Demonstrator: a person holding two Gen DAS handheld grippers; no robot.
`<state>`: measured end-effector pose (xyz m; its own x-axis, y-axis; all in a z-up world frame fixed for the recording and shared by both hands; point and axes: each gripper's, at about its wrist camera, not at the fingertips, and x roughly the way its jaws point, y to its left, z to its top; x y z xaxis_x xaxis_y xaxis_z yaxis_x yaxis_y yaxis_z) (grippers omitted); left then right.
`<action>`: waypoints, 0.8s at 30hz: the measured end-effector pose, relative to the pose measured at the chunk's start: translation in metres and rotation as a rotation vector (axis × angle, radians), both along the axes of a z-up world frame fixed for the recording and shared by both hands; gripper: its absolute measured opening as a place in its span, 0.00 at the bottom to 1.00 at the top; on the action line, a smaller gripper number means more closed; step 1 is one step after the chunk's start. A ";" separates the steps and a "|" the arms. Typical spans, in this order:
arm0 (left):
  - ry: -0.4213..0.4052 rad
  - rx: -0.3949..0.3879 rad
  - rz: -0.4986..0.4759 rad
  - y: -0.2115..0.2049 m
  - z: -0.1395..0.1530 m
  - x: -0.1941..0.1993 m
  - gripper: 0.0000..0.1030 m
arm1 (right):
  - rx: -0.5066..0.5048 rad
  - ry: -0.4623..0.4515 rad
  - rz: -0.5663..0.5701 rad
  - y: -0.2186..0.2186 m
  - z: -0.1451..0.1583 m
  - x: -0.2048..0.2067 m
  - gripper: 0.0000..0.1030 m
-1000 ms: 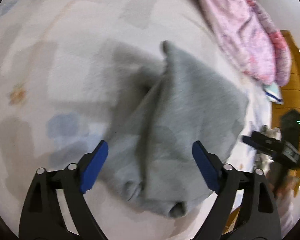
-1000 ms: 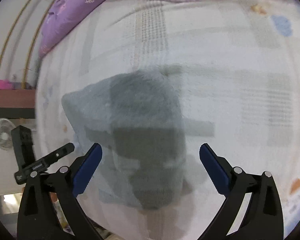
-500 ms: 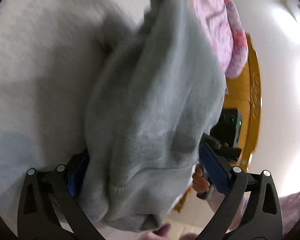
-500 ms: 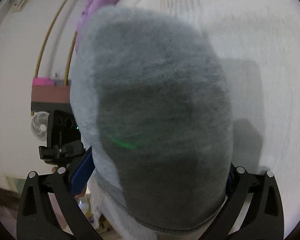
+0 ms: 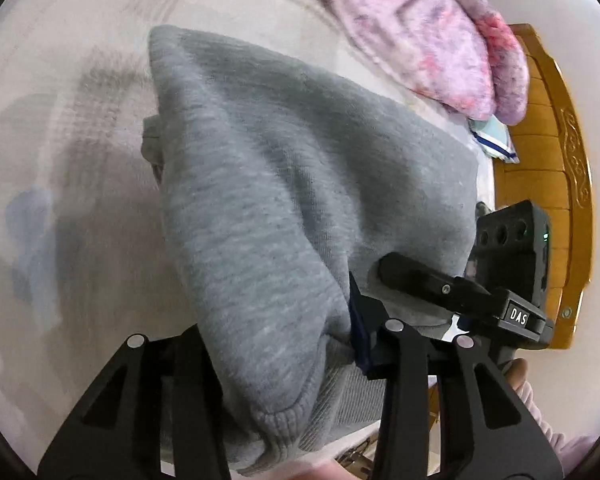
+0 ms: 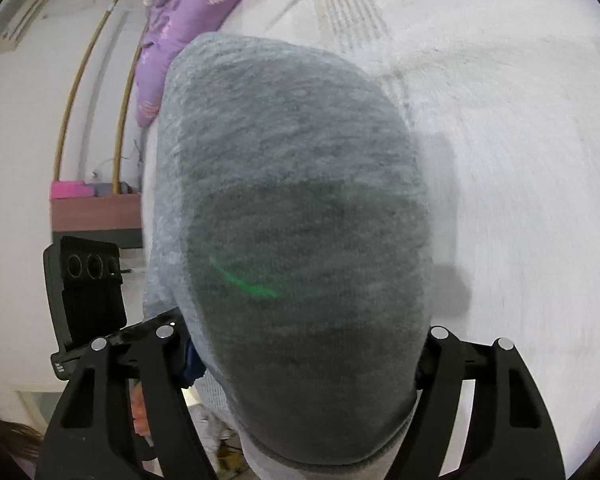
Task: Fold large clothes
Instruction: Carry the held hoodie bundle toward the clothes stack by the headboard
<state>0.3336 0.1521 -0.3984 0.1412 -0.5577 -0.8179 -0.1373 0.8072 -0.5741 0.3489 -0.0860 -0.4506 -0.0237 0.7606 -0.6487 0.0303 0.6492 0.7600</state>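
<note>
A grey sweatshirt [image 5: 300, 184] is bunched between both grippers above the white bedspread [image 5: 60, 160]. My left gripper [image 5: 276, 344] has closed in on its ribbed hem, which fills the gap between the fingers. In the right wrist view the same sweatshirt [image 6: 296, 216] drapes over my right gripper [image 6: 304, 360], whose jaws press its sides; the fingertips are hidden by cloth. The right gripper also shows in the left wrist view [image 5: 452, 292], touching the sweatshirt's right edge.
A pink floral quilt [image 5: 420, 28] lies at the far right of the bed by a wooden headboard [image 5: 548, 184]. A purple pillow [image 6: 180, 40] lies at the bed's far left edge. A low shelf [image 6: 96, 216] stands by the wall.
A second ago both grippers were open over the sweatshirt lying on the bed. They have since closed on it and lifted it, and it now hangs bunched between them.
</note>
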 end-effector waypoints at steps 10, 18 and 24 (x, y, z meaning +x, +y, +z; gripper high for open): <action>-0.078 0.127 -0.079 -0.059 0.186 -0.097 0.40 | -0.008 -0.046 -0.094 -0.036 0.165 -0.104 0.67; -0.158 0.147 -0.157 -0.104 0.258 -0.176 0.41 | -0.040 -0.146 -0.172 -0.090 0.247 -0.188 0.67; -0.231 0.182 -0.145 -0.162 0.286 -0.217 0.41 | -0.009 -0.208 -0.175 -0.119 0.265 -0.212 0.67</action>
<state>0.1162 -0.0100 -0.1122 0.2644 -0.4329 -0.8618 0.1034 0.9012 -0.4210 0.1370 -0.2050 -0.1858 0.2421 0.7356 -0.6327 -0.0139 0.6547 0.7558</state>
